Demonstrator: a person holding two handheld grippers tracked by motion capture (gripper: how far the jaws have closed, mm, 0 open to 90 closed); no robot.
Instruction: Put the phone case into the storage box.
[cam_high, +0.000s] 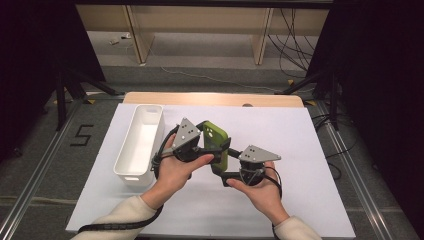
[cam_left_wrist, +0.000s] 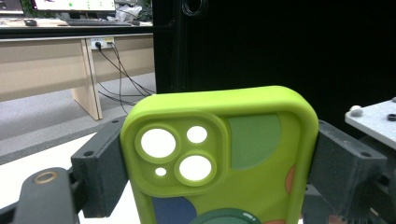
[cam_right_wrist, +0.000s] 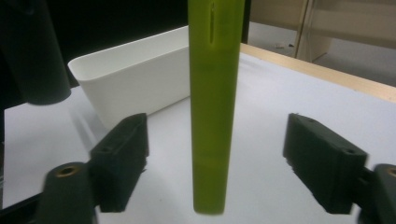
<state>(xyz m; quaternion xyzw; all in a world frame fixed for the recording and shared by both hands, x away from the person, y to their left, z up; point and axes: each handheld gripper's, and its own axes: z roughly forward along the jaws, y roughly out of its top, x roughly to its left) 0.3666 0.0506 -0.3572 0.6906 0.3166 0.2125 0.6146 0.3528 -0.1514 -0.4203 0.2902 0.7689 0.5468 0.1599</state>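
Dim surroundings, bright table, soft close-ups

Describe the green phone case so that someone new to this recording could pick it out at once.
Start at the white sheet covering the table, with the long white bin on its left side. Just right of that bin, the phone case is held upright above the sheet, clamped across its width by the left gripper. It is the one lime-green thing there, with round camera cut-outs and coloured patches.

Lime-green phone case (cam_left_wrist: 219, 154), empty; camera cut-outs show light through; darker green, blue and orange patches on its back; it stands upright, clear above the white worktop (cam_high: 300, 150), near its middle.
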